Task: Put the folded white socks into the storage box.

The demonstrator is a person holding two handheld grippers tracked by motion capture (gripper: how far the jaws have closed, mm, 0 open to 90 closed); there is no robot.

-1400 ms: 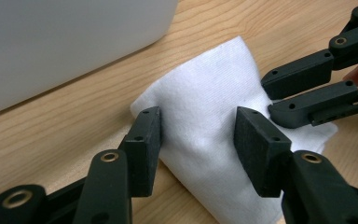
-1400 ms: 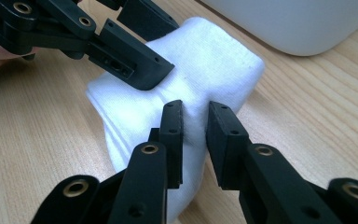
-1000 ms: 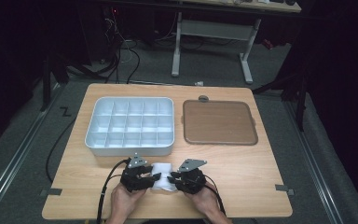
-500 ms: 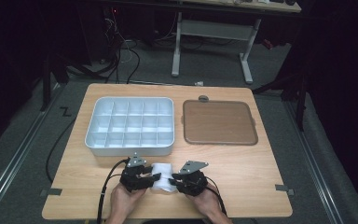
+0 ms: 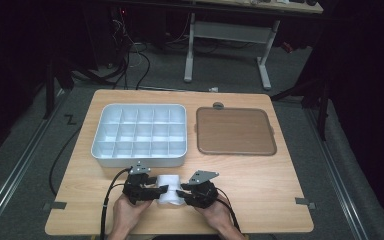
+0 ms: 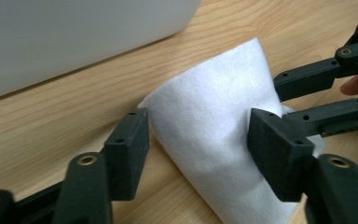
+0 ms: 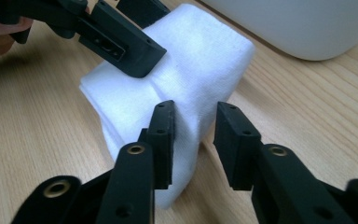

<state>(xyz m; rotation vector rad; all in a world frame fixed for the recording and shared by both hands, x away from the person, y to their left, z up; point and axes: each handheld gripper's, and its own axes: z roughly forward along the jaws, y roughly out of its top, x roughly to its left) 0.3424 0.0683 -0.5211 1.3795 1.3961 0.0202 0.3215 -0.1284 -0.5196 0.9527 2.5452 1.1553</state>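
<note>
While both grippers flank a folded white cloth [image 5: 168, 181], their 2 sets of jaws have just been opening, loose around it; regripping comes next.

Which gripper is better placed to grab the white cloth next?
Probably the left gripper: the white cloth sits squarely between its jaws. The right gripper straddles only an edge. Both grippers' jaws have just been opening.

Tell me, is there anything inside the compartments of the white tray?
No, in the high view every compartment of the white tray shows only its bare white floor.
</note>
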